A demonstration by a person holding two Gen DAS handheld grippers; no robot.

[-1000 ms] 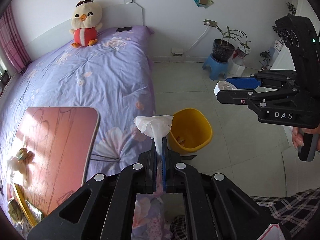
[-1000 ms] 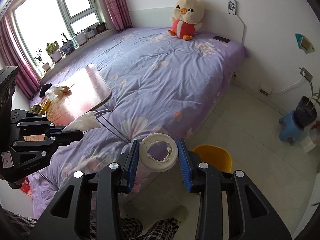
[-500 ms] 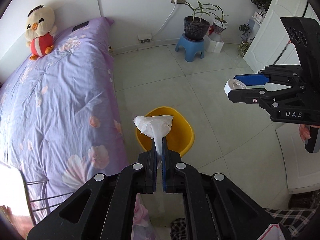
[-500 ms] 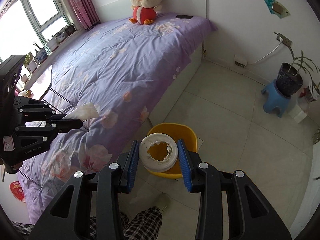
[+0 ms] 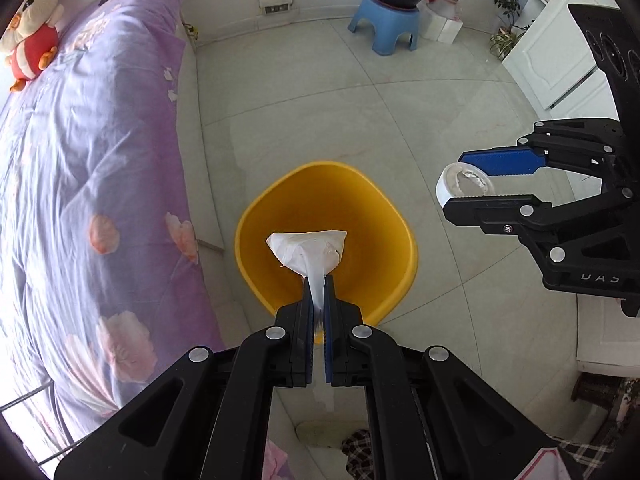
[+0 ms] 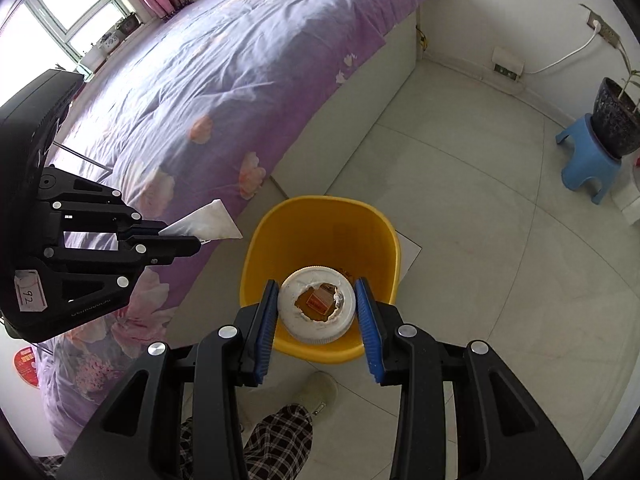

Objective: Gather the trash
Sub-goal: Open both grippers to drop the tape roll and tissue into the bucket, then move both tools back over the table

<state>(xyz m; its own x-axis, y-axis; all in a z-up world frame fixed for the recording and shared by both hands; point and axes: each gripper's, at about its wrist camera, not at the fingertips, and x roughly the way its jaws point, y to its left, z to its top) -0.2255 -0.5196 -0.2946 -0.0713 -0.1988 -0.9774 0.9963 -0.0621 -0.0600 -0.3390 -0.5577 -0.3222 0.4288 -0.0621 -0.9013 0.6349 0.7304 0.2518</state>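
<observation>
My left gripper point(image 5: 318, 280) is shut on a crumpled white tissue point(image 5: 307, 249) and holds it over the near rim of a yellow trash bin point(image 5: 280, 208) on the floor. It also shows in the right wrist view point(image 6: 192, 245), with the tissue point(image 6: 206, 223) left of the bin point(image 6: 312, 216). My right gripper point(image 6: 316, 292) is shut on a white round container with a torn foil lid point(image 6: 296, 304), above the bin's near side. In the left wrist view the right gripper point(image 5: 496, 178) and the container point(image 5: 460, 182) are to the right of the bin.
A bed with a purple flowered cover point(image 5: 80, 152) runs along the left of the bin. A blue stool point(image 5: 386, 20) with a potted plant stands at the far wall. White cabinet doors point(image 5: 560, 64) are at the right. My slipper point(image 6: 316, 392) is just before the bin.
Both grippers have swung from the bed side and tilted down toward the yellow bin, which now sits right under the held tissue and container. Both grips are unchanged.
</observation>
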